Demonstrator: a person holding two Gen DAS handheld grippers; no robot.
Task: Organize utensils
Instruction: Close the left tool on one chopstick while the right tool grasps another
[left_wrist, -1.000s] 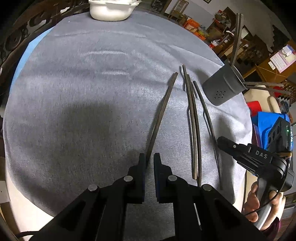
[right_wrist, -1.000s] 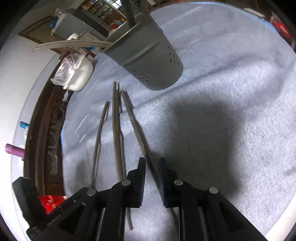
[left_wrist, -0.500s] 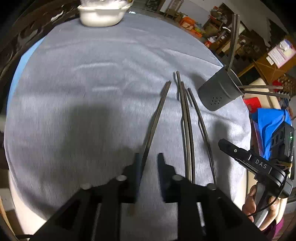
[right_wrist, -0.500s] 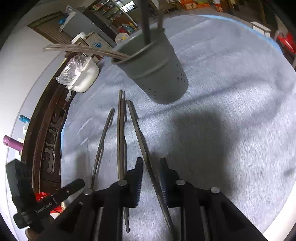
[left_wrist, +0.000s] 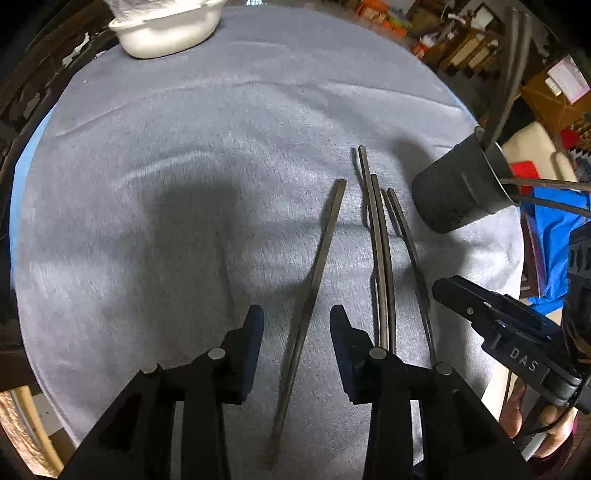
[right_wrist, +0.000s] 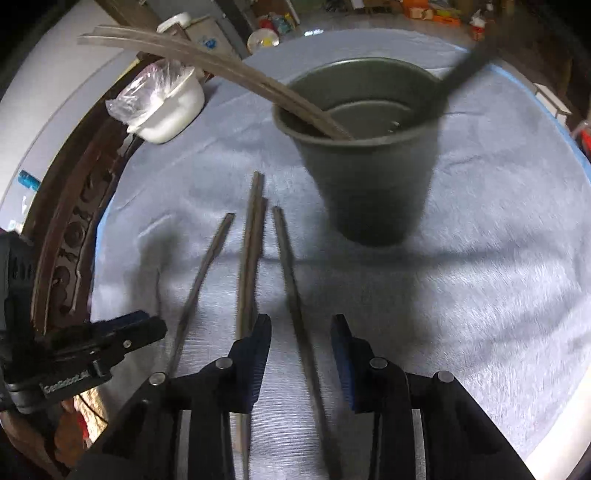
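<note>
Grey cloth (left_wrist: 155, 229); fingers (left_wrist: 255, 332) apart, empty

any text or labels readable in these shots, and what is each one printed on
"DAS" – white letters on the black body of the right tool, seen from the left wrist view.
"GenRobot.AI" – pale lettering on the black body of the left tool, seen from the right wrist view; small, slightly blurred.
Papers and boxes in the background: too blurred to read.
</note>
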